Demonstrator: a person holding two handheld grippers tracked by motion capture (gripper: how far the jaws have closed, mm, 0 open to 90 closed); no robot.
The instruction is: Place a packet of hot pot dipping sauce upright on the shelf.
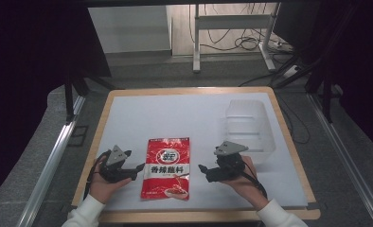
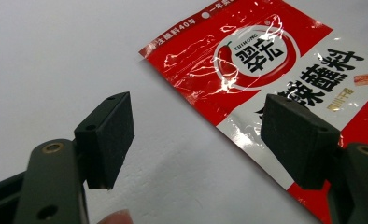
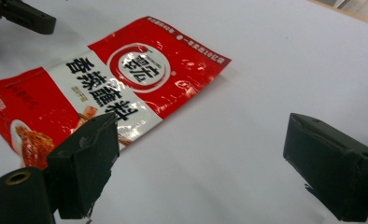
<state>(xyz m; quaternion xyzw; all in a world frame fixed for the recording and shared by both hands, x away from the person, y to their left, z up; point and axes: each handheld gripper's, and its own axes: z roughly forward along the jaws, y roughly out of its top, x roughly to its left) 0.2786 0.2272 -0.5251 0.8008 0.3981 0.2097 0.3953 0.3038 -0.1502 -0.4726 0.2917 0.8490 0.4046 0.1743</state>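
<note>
1. A red seasoning packet (image 1: 167, 168) lies flat on the white table (image 1: 184, 116), near its front edge, between the two claws. Its long axis runs away from the person, top edge farthest.
2. Left claw (image 1: 138, 168): jaws spread, nothing between them. It sits just beside the packet's left long edge, tips pointing inward at it. In the left gripper view the packet (image 2: 266, 70) lies ahead and to the right, its edge passing close under the right-hand jaw.
3. Right claw (image 1: 202, 169): jaws spread wide, empty. It stands a little farther off the packet's right long edge, bare table between. In the right gripper view the packet (image 3: 112, 88) lies ahead and left.
4. Judgement: the left claw is nearer, so a sideways approach onto the left long edge looks the shorter move. The packet lies flat, so an edge must be lifted or slid to pinch it.
5. Open room: bare table beyond the packet. A clear plastic container (image 1: 248, 127) stands at the right rear, well apart from the packet, behind the right claw.
</note>
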